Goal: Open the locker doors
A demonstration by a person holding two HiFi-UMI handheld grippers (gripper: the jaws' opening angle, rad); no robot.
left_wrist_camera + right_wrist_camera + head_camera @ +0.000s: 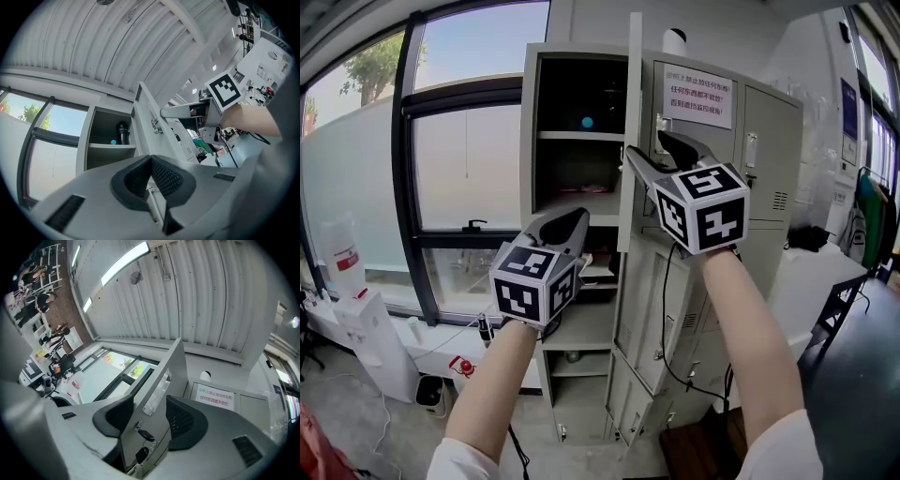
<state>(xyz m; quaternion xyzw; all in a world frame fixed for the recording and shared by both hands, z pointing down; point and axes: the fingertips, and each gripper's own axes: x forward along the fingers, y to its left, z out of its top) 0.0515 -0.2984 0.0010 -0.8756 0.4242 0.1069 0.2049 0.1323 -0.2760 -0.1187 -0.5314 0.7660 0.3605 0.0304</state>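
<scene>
While both bare forearms reached up toward the locker bank [769, 150], the upper door [633, 103] stood swung out, edge-on to the head view, with the open shelves of its compartment to the left. The right hand-held gripper [644, 142] was raised higher than the left. In its own view, the right hand-held gripper [145, 413] had its jaws set on either face of that door's free edge [164, 376], pads against the panel, with keys [140, 434] hanging just below.

The left hand-held gripper [579, 225] sat lower, beside the lower door [642, 309], which stood ajar. Its jaws [150, 161] were drawn nearly together on a thin pale edge, apparently that door's. The window wall [469, 169] lay left of the lockers, and bare floor [403, 422] spread below. A closed door with a notice [698, 94] sat right of the open one.
</scene>
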